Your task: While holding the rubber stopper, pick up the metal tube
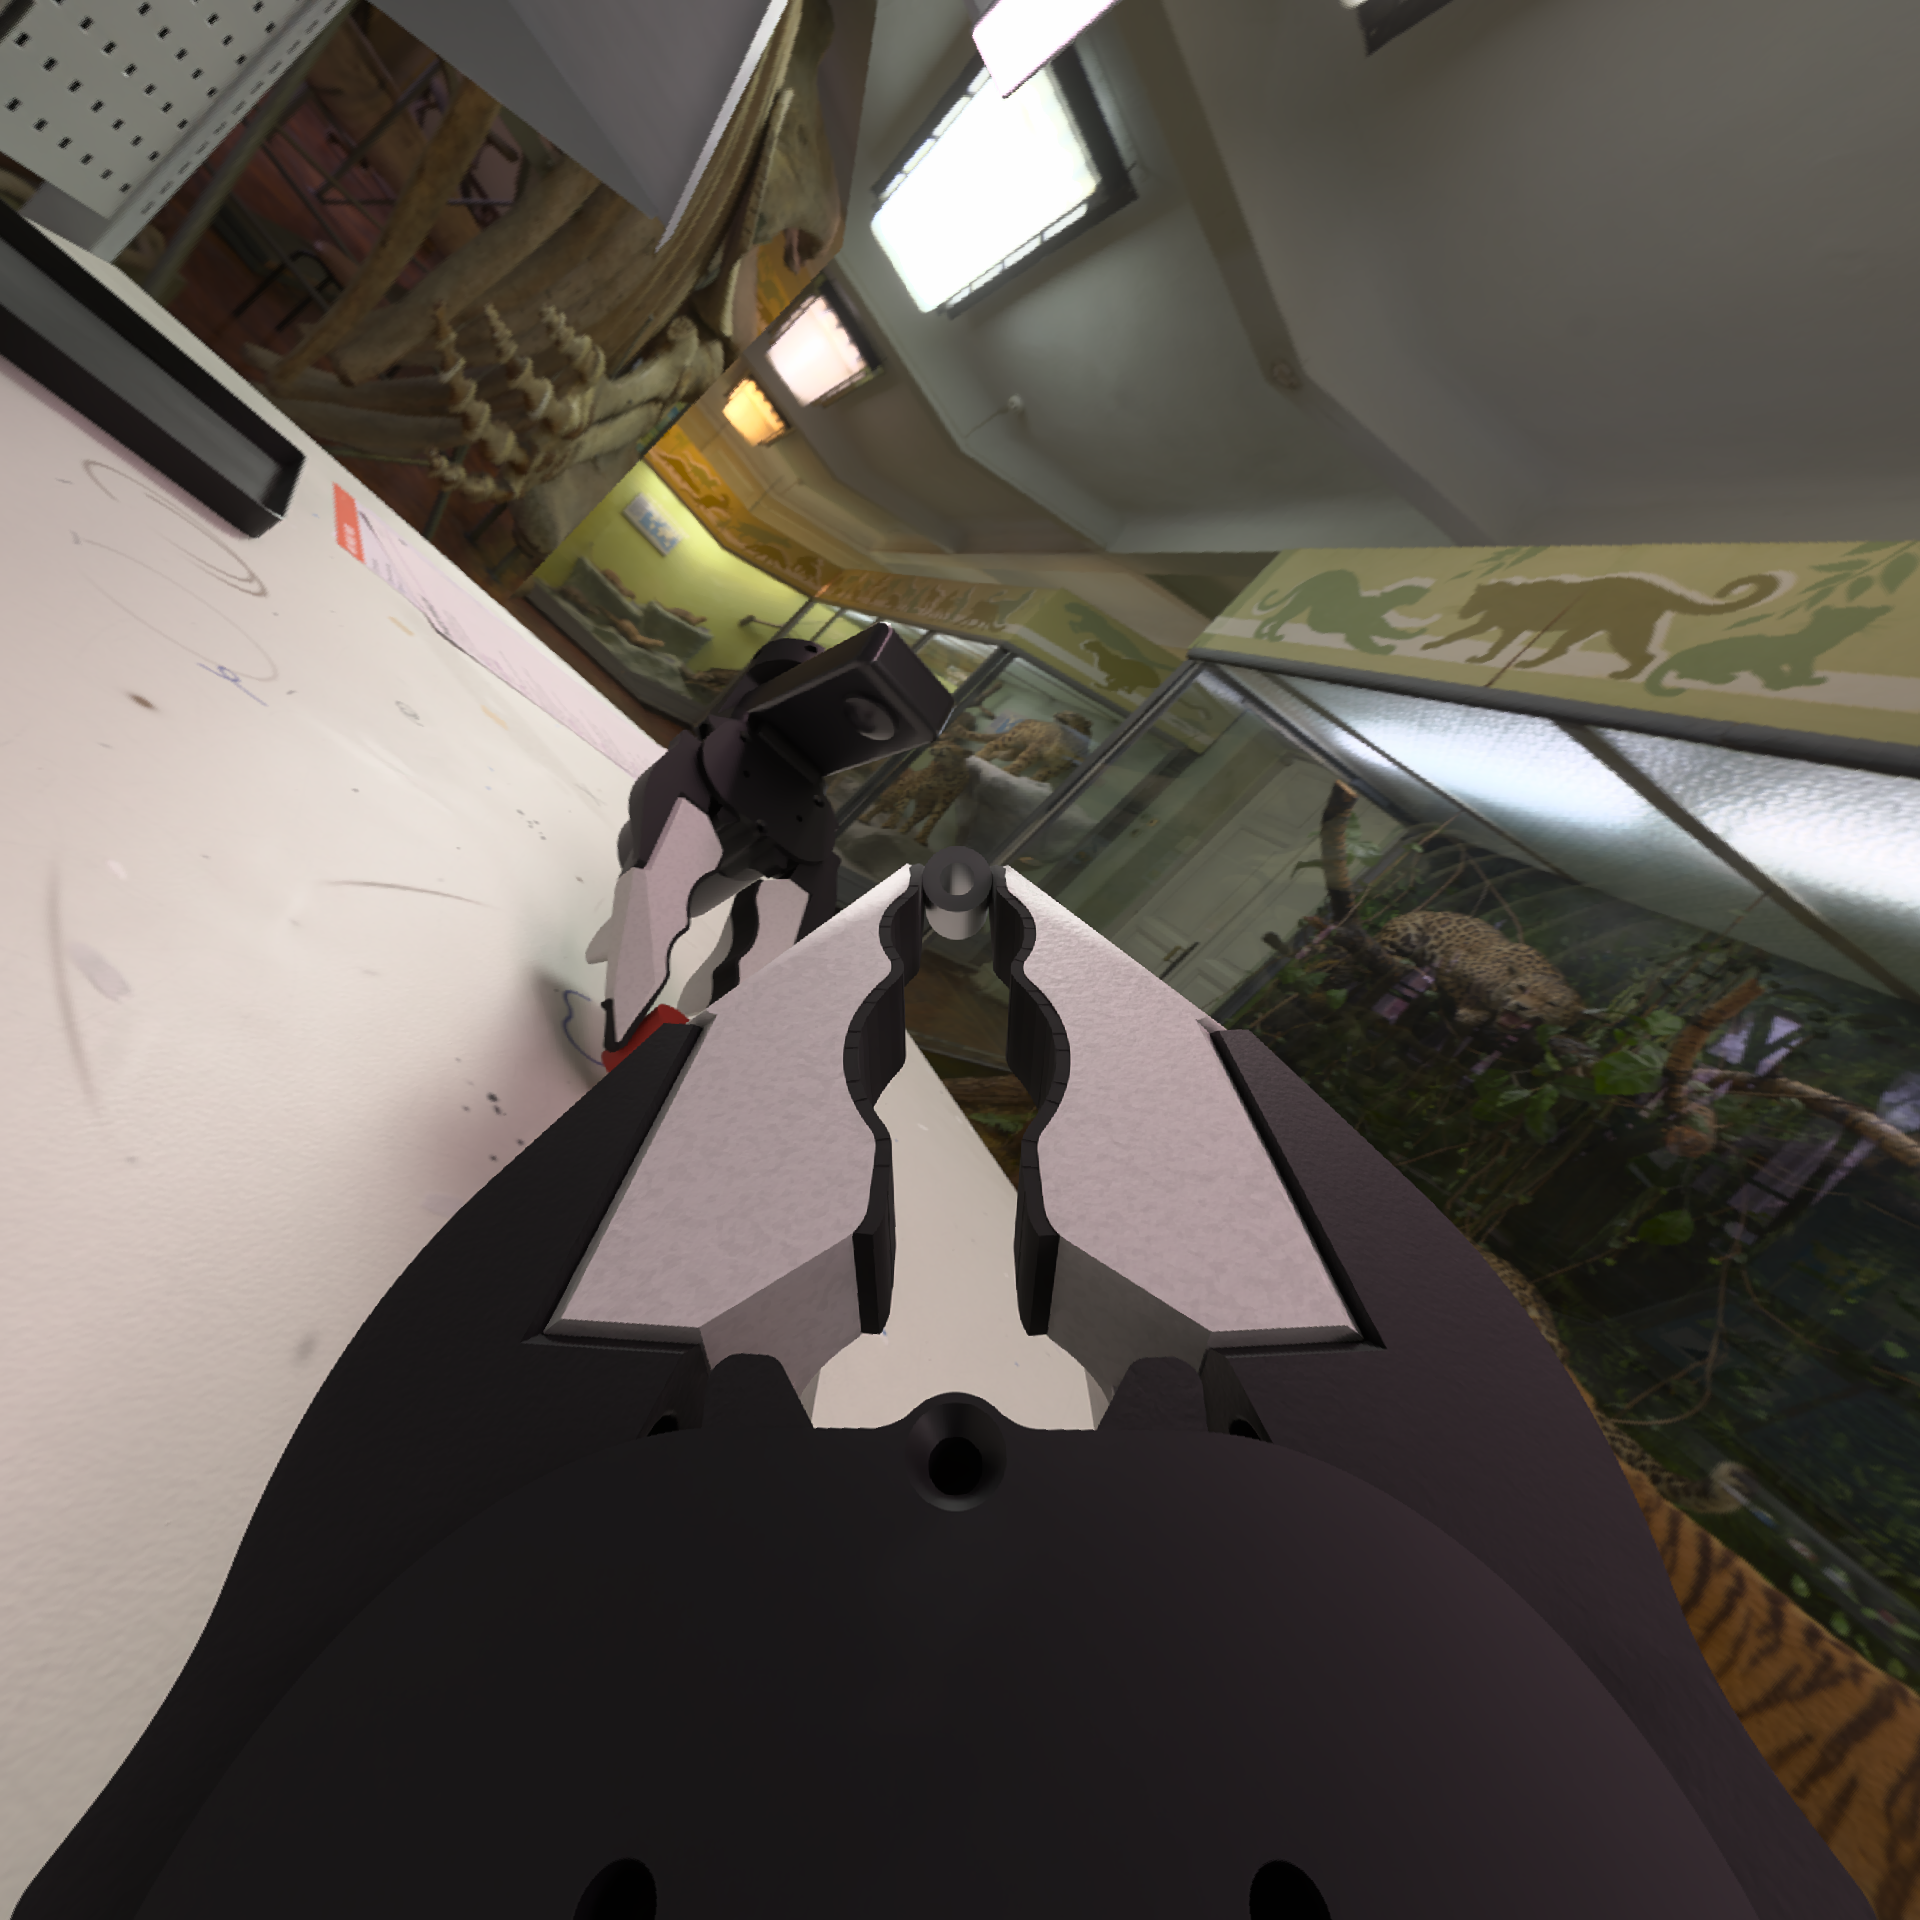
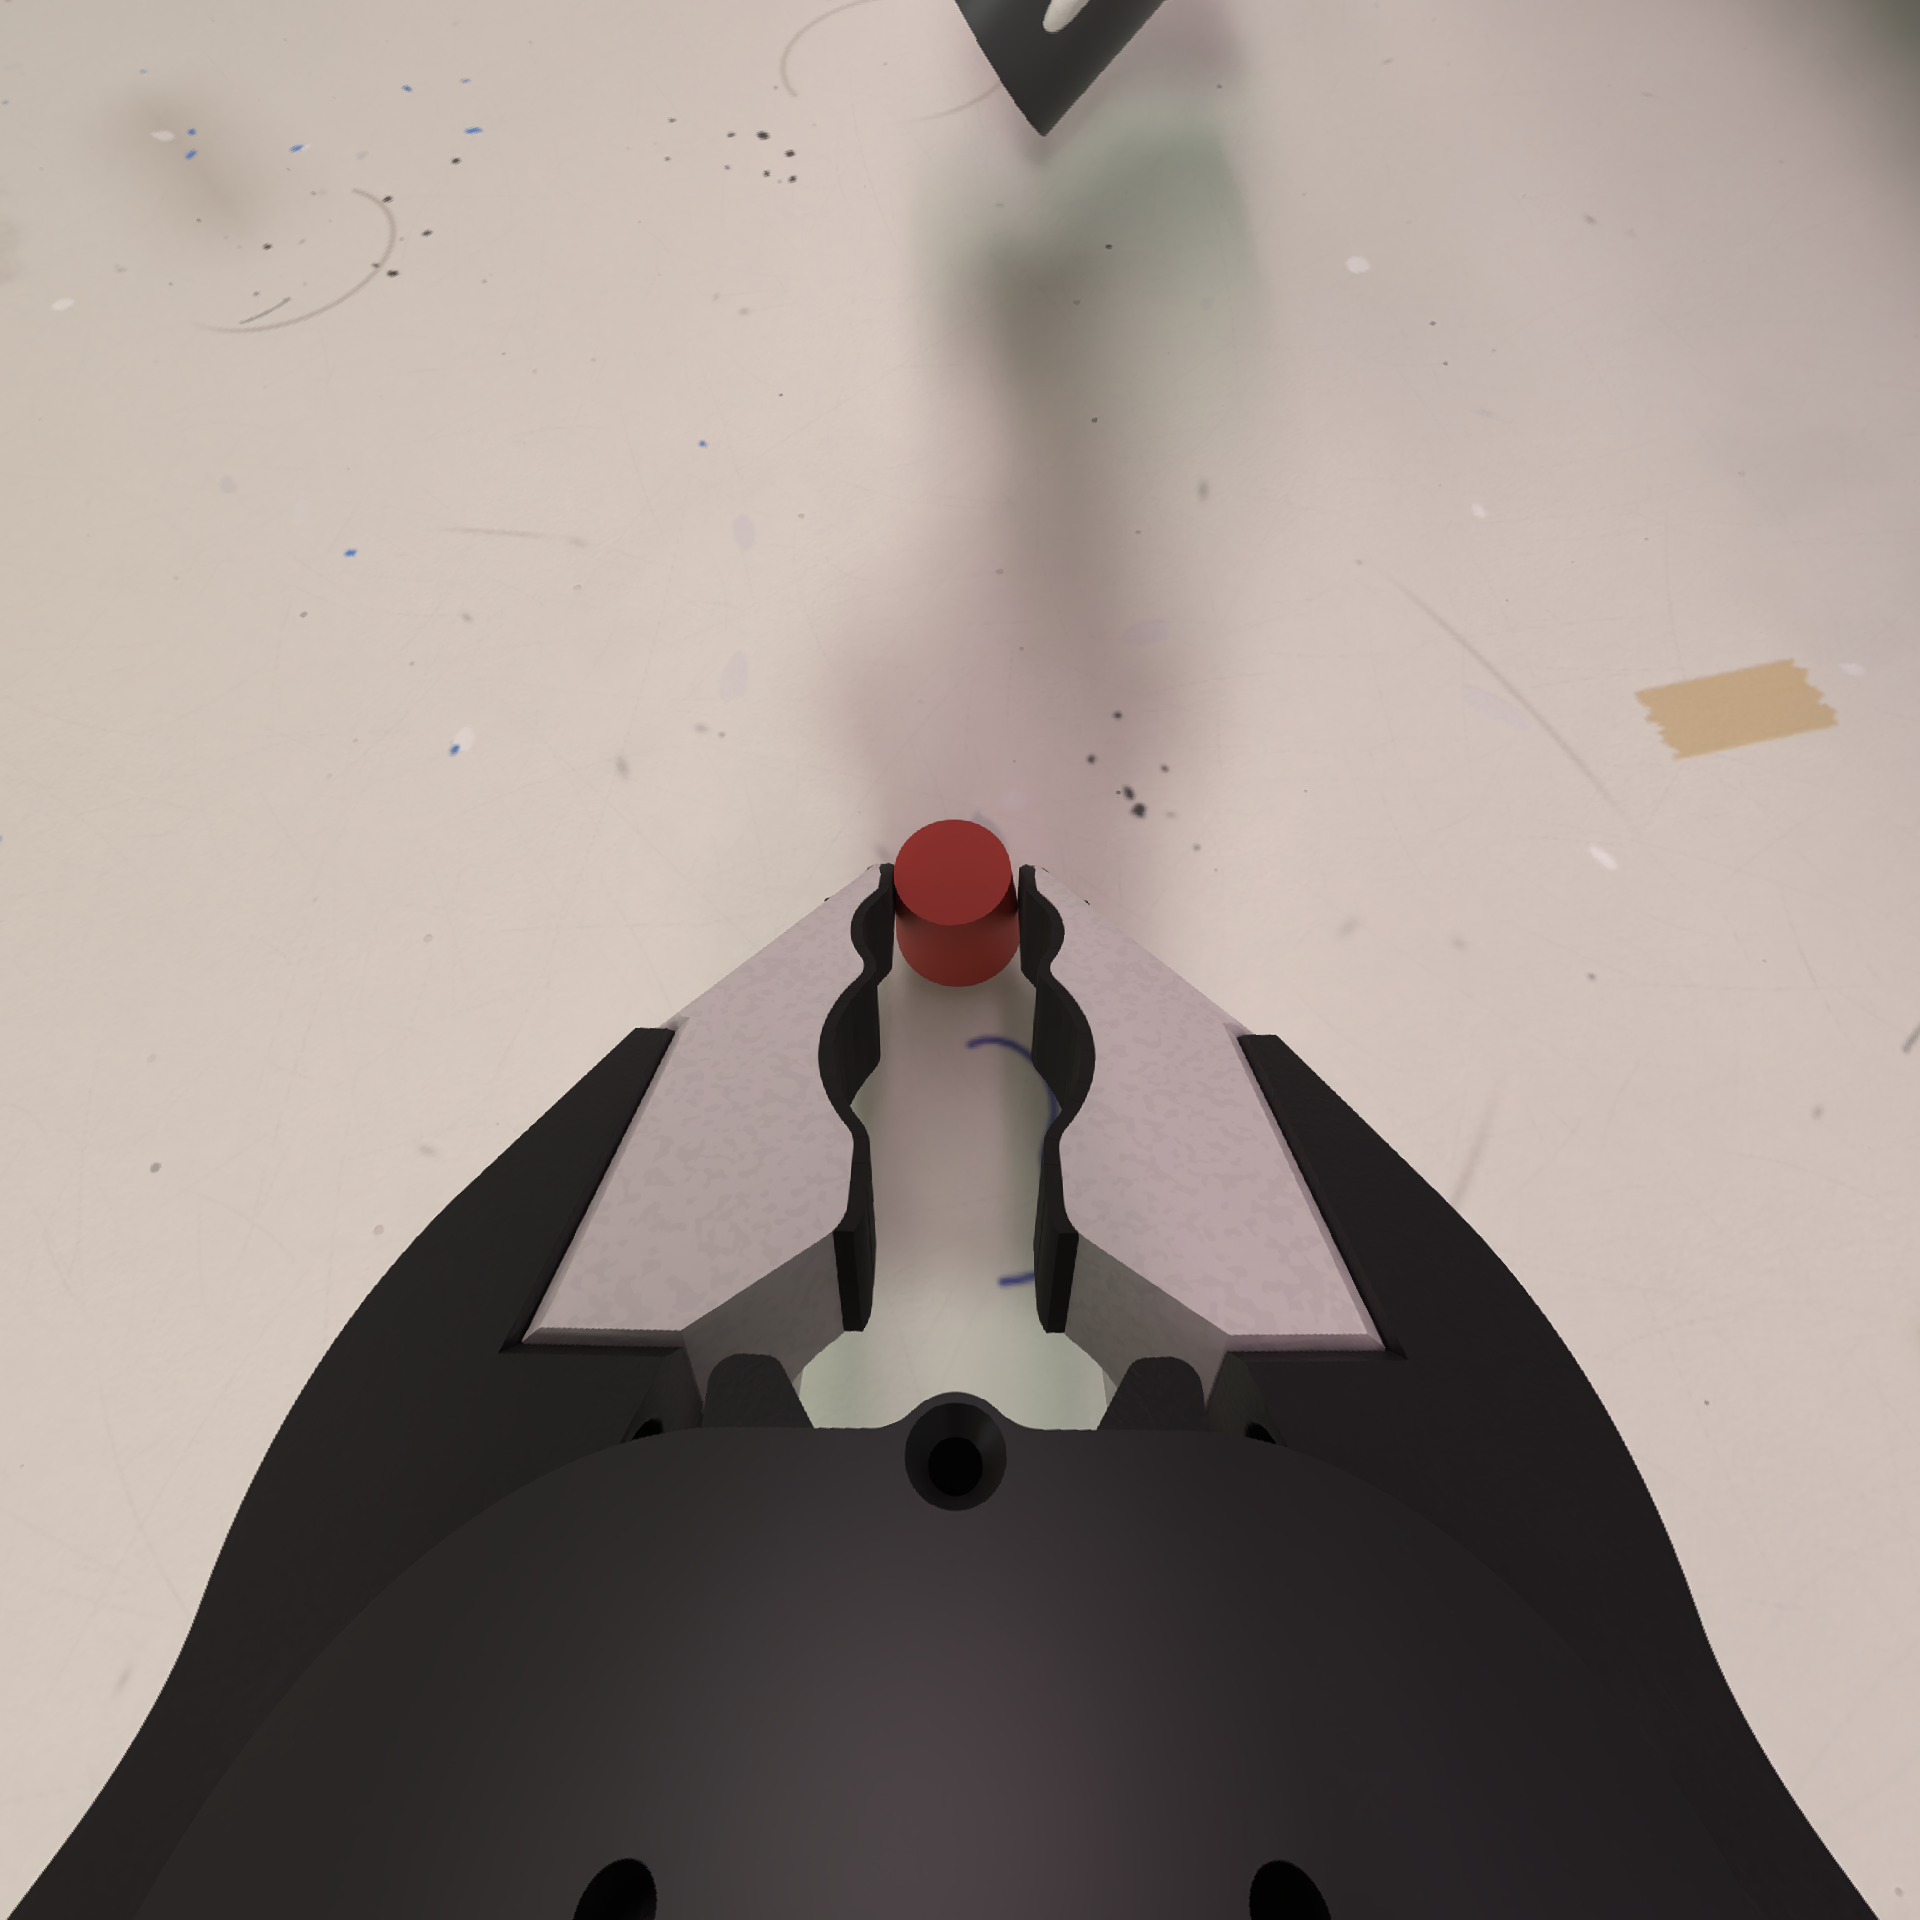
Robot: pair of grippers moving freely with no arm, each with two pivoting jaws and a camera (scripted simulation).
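Observation:
In the left wrist view my left gripper (image 1: 956,906) is shut on a short grey metal tube (image 1: 954,896), held at the fingertips and lifted clear of the white table (image 1: 208,935). The right gripper (image 1: 649,1023) shows farther off to the left, its tips down at the table around the red rubber stopper (image 1: 649,1031). In the right wrist view my right gripper (image 2: 954,914) is shut on the red rubber stopper (image 2: 954,899), a short cylinder pinched between the fingertips over the table (image 2: 520,623).
A black tray (image 1: 156,395) lies at the far left of the table, with a sheet of paper (image 1: 468,623) beside it near the table edge. A strip of tan tape (image 2: 1735,709) sticks to the table at the right. A dark object (image 2: 1060,52) shows at the top edge.

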